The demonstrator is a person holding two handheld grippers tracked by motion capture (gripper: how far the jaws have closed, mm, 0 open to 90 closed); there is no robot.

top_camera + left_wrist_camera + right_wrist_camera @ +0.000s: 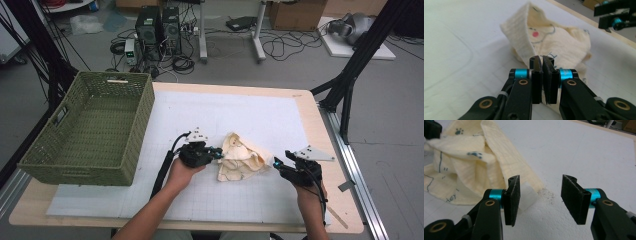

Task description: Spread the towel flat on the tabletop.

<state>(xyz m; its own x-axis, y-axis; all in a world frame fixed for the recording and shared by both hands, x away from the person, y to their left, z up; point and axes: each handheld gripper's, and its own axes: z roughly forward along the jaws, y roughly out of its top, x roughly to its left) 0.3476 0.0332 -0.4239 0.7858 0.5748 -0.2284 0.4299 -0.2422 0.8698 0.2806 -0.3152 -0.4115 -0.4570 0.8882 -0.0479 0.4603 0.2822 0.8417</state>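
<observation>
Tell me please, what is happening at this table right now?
A person works on a crumpled cream cloth lying on the white mat, using a hand-held gripper in each hand. The left gripper has its jaws shut at the cloth's edge; whether fabric is pinched between them is hard to tell. The right gripper is open beside the cloth's other end, holding nothing. A green woven basket stands at the table's left.

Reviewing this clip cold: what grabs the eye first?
A crumpled cream cloth with paw prints lies mid-table on the white mat, flanked by both hands. The left gripper is pinched shut at the cloth's edge, while the right gripper stands open just short of a cloth corner. A green woven basket sits at the table's left end.
</observation>
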